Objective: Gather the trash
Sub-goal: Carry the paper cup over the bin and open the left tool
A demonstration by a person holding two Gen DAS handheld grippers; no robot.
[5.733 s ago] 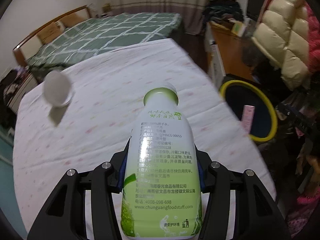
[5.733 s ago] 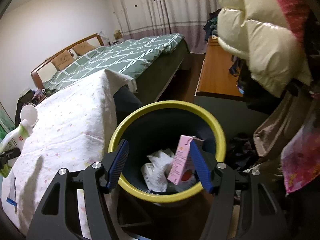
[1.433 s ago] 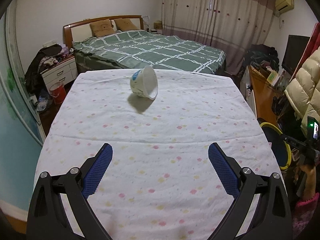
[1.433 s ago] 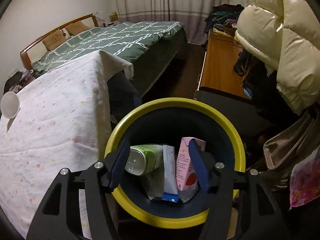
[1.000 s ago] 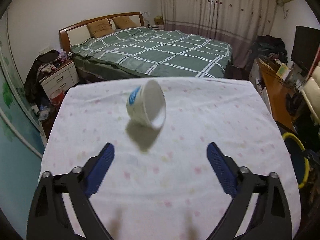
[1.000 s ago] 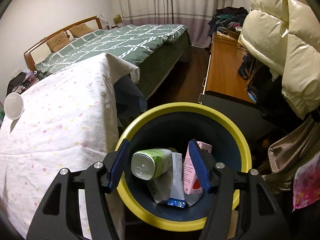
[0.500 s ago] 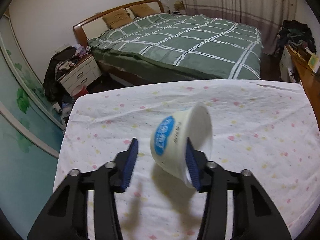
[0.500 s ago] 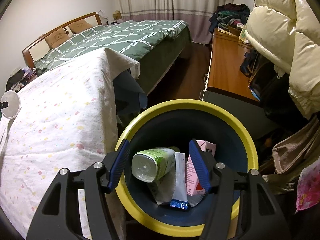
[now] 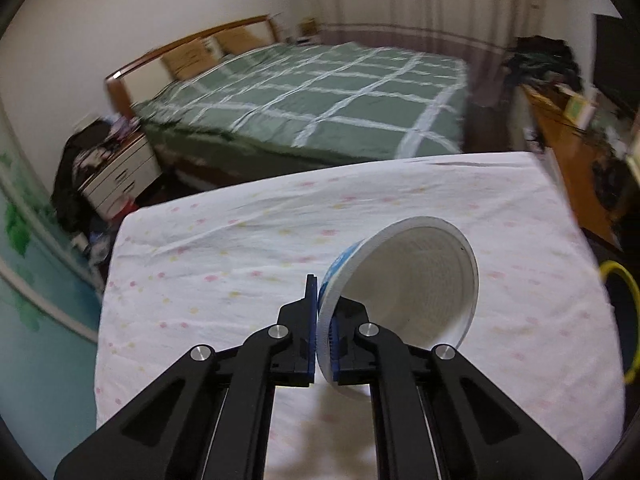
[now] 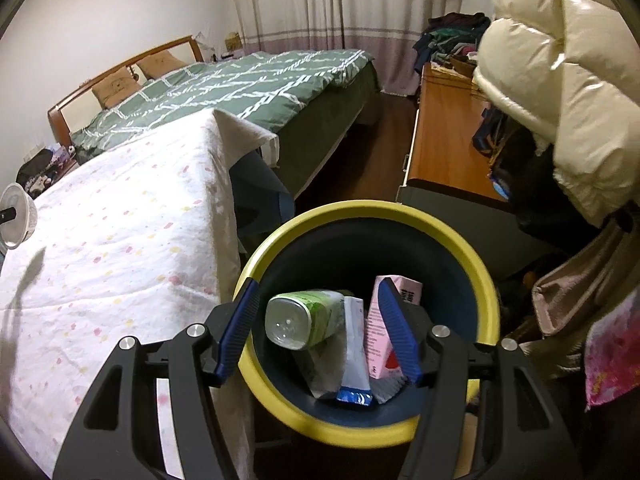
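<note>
My left gripper (image 9: 322,304) is shut on the wall of a white paper cup with a blue label (image 9: 412,292). One pad is inside the cup's rim and the other outside. The cup is tilted with its empty mouth towards the camera, just above the spotted white tablecloth (image 9: 240,264). In the right wrist view the cup (image 10: 18,216) shows at the far left edge. My right gripper (image 10: 318,292) hangs open over the yellow-rimmed bin (image 10: 400,210), with nothing between its fingers. Inside the bin lie a green bottle (image 10: 308,318), a pink carton (image 10: 394,320) and a wrapper.
The bin's yellow rim (image 9: 624,280) stands off the table's right edge. A green checked bed (image 9: 320,100) lies beyond the table. A wooden dresser (image 10: 444,140) and a cream puffer jacket (image 10: 560,80) crowd the right side near the bin.
The left gripper's jaws closed from wide open onto the cup's wall as it reached the cup, and the cup now tilts mouth-first towards the camera. The right gripper stayed over the bin.
</note>
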